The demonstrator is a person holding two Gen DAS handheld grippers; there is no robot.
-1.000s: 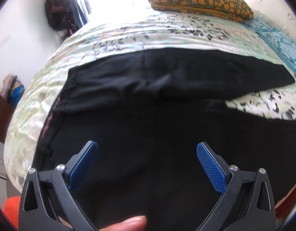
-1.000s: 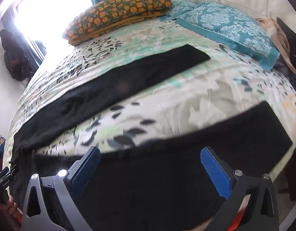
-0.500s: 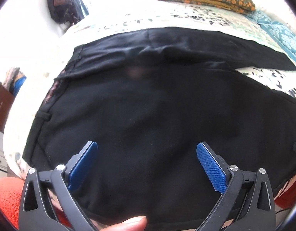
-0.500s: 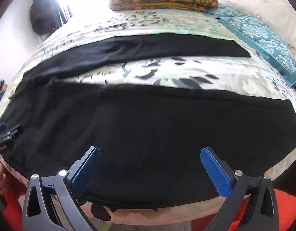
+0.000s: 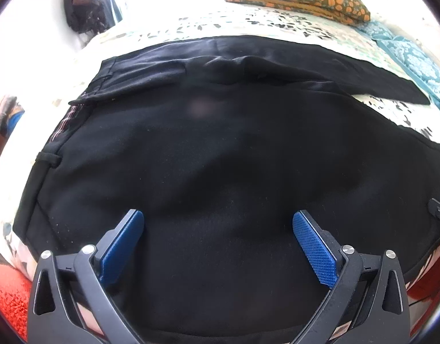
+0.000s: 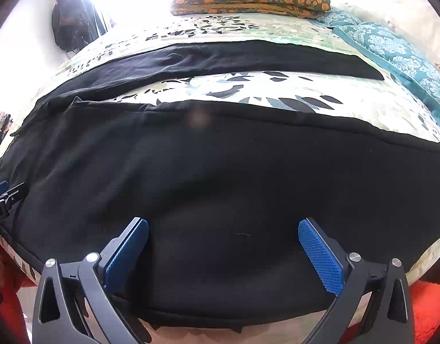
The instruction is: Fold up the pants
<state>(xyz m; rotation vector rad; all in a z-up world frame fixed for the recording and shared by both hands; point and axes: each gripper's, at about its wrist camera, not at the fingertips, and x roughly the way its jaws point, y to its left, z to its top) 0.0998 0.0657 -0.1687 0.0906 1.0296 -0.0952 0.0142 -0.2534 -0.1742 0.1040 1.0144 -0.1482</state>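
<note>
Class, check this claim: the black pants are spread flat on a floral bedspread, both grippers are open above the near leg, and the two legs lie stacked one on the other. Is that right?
Not quite. The black pants lie on the floral bedspread, with the left gripper and right gripper open, but the legs are apart: the right wrist view shows bedspread between the near leg and far leg.

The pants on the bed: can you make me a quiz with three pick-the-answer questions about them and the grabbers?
1. Where do the pants lie?
A. on the bed
B. on a chair
C. on the floor

2. What colour are they?
A. red
B. black
C. white

3. How are the left gripper and right gripper?
A. both shut
B. one shut
C. both open

Answers: 1 A, they are spread over the leaf-print cover. 2 B, the cloth is black all over. 3 C, wide gaps between the blue pads, nothing held.
</note>
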